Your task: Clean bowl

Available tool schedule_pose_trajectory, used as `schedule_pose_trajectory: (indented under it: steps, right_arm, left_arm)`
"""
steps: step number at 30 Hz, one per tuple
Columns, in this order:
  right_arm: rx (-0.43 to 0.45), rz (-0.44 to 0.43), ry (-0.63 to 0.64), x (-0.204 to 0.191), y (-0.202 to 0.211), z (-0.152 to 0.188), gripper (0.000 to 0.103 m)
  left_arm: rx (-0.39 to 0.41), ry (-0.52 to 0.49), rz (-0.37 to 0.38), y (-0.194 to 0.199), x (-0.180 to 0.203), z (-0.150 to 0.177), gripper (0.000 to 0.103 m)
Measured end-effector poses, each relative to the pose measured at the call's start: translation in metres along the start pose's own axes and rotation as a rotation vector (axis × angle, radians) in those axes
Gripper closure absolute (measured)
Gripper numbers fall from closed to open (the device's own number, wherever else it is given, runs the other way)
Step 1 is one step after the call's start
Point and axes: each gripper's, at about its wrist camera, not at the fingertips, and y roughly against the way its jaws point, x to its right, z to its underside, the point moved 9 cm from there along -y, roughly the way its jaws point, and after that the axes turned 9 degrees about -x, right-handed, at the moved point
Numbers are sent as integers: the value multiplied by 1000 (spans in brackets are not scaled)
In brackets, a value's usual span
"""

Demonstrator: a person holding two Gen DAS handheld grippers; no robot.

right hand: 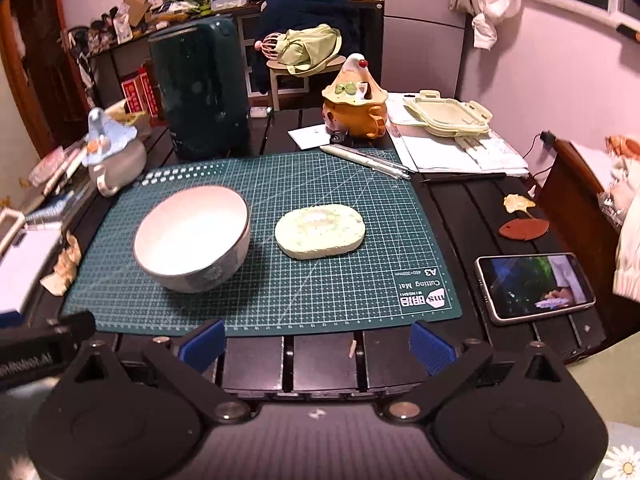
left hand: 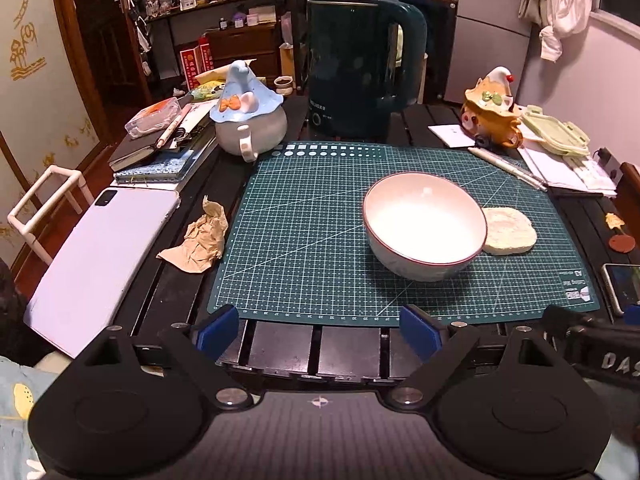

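Nothing gripped yet. Left tool (left hand: 318,330) spread wide and empty at the lower middle of its frame, just short of the cutting mat (left hand: 304,248); right tool (right hand: 318,346) likewise spread and empty, low in its own frame. Bowl (left hand: 424,226) upright and looking empty, right of centre on the mat in the left view, left of centre in the right view. Sponge (right hand: 320,232) flat on the mat, apart from the bowl in the right view, though seemingly touching its rim from the left camera's angle.

Likely trouble from here:
- Bowl unsteadied: a push from the sponge inside could slide or tip it unless the left tool clamps the rim first.
- Rim thin and glazed, walls curved: a shallow pinch may slip off.
- Sponge low and soft: a high grab could close on nothing, a deep one scrape the mat.
- Tools side by side at the near edge, part of each showing in the other's view: crossing paths risks a knock.

Room to move:
- Open mat in front of both tools, clear to bowl and sponge.
- Phone (right hand: 534,286) lower right, off the mat on the dark surface (right hand: 472,216), near a wide right-hand swing.
- Crumpled paper (left hand: 196,240) and tablet (left hand: 102,260) to the left.
- Kettle (left hand: 360,64), blue-hatted mug (left hand: 250,116), orange mug (right hand: 354,100) and pens (right hand: 366,160) along the top of the mat, hemming any reach beyond.
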Motion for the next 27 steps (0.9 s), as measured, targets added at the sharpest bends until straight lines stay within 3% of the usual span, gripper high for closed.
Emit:
schedule_pose_trajectory:
  steps: [27]
  right_arm:
    - [-49,-7,4,1,-18,4,4]
  left_arm:
    - [-39,-6,1,-11,3,4,15]
